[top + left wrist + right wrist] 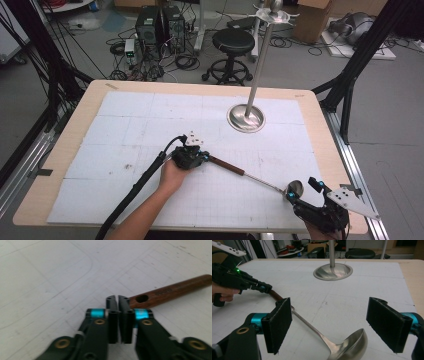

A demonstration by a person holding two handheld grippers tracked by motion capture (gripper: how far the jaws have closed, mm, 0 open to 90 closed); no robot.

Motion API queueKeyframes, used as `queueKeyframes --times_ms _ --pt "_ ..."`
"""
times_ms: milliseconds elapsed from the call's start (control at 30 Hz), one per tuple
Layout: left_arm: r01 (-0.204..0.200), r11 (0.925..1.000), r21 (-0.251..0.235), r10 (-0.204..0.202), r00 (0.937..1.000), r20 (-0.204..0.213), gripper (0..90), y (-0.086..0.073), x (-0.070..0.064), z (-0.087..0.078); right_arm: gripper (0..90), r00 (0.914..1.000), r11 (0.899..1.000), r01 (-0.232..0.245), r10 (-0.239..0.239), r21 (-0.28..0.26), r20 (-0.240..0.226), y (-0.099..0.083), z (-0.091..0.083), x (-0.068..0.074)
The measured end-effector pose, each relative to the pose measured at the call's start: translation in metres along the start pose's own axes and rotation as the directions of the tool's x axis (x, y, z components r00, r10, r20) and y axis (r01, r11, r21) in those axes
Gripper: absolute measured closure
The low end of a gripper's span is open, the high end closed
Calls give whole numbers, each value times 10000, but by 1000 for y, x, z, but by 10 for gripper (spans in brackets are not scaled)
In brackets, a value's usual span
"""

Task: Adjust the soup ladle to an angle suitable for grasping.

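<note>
A steel ladle (227,166) with a brown wooden handle lies on the white gridded mat (140,125), its bowl (295,188) toward the front right. My left gripper (204,156) is at the handle's end. In the left gripper view its jaws (117,300) are shut together, and the handle (172,291), with its hanging hole, lies just beside the right jaw, not between them. My right gripper (303,190) stands wide open around the bowl (350,346), with its pads (279,323) clear of the bowl on both sides.
A steel stand with a round base (246,118) and a tall pole (260,65) rises at the mat's far right. The wooden table edge (320,130) runs close on the right. A stool (232,42) and computers stand on the floor beyond.
</note>
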State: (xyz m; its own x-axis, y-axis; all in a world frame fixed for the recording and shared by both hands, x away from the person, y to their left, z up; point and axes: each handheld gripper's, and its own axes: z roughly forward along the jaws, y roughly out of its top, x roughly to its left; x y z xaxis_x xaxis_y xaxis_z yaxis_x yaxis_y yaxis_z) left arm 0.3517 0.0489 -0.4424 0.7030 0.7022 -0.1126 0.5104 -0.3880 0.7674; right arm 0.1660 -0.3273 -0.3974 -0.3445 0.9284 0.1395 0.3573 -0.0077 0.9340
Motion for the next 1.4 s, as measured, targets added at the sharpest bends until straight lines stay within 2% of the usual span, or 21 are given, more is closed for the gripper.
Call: queueKeyframes --times_ms 100,167,233,333,400,500,600,633,800,900,1000,1300,1400 --pt "341 9982 -486 -356 9989 -289 692 -3 7 -11 192 10000 10000 -18 18 -21 34 -1 -1 -2" --pt "611 9943 -874 -645 9972 -366 598 -5 13 -21 192 10000 10000 -21 21 -17 42 -1 -1 -2" --pt "867 9860 -1423 -918 9953 -295 545 -8 20 -34 192 10000 10000 -10 10 22 39 -1 0 -2" --pt "972 9753 -1984 -1017 9947 -126 455 -15 29 -54 192 10000 10000 46 -46 61 29 -1 1 -1" --pt "953 9655 -2424 -1000 9950 -71 425 -23 34 -68 192 9999 9999 108 -108 96 -3 -1 2 0" --pt "776 9585 -2744 -862 9961 -193 323 -34 41 -90 192 9998 9996 199 -197 218 -79 -1 5 2" --pt "1001 9380 -3318 -1076 9942 -43 281 -49 49 -111 192 9995 9992 270 -265 309 -164 -1 7 4" --pt "1007 9333 -3448 -1092 9940 -52 257 -54 52 -118 191 9994 9990 310 -304 325 -194 -1 8 5" --pt "856 9200 -3825 -1017 9946 -219 225 -79 59 -147 191 9985 9991 271 -255 332 -495 -1 10 6" --pt "653 9213 -3833 -846 9958 -336 225 -91 63 -162 190 9969 9985 339 -307 437 -724 -2 13 7" --pt "630 9188 -3897 -789 9966 -247 221 -99 68 -173 180 9955 9978 492 -454 445 -831 -1 17 9" --pt "904 8916 -4438 -1067 9942 -119 219 -114 73 -193 170 9932 9960 753 -707 478 -922 1 23 16" --pt "877 8879 -4516 -1075 9940 -183 220 -116 73 -197 170 9936 9962 742 -699 452 -893 1 23 14"
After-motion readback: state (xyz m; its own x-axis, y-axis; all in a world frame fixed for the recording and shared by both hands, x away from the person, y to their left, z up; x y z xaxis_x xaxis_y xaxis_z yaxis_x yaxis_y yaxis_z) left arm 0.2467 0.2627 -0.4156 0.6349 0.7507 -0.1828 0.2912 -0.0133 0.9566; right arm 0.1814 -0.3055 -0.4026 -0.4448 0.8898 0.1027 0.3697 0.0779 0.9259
